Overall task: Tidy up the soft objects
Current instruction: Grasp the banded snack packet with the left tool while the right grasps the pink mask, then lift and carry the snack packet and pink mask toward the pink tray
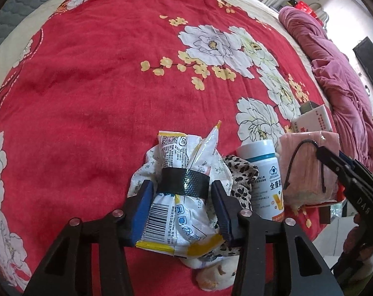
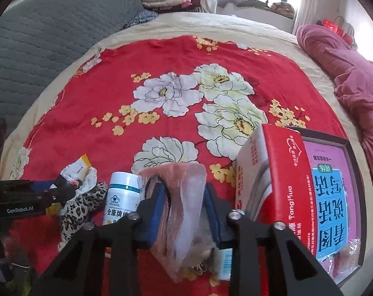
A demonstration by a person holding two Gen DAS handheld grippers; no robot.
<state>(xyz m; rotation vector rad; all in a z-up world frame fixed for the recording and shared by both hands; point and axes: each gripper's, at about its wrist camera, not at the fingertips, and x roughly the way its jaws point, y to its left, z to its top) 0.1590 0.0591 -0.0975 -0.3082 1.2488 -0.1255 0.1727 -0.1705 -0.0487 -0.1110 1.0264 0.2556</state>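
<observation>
My left gripper is shut on a white and yellow plastic packet with a black band around its middle. Under it lie a white floral cloth, a leopard-print cloth and a small plush toy. My right gripper is shut on a pink item in a clear plastic bag; the same pink bag shows at the right of the left wrist view. The left gripper with the packet shows at the left of the right wrist view.
Everything sits on a red floral bedspread. A white pill bottle stands between the two grippers. A red and white carton and a framed pink book lie at the right. A pink quilt is bunched along the right edge.
</observation>
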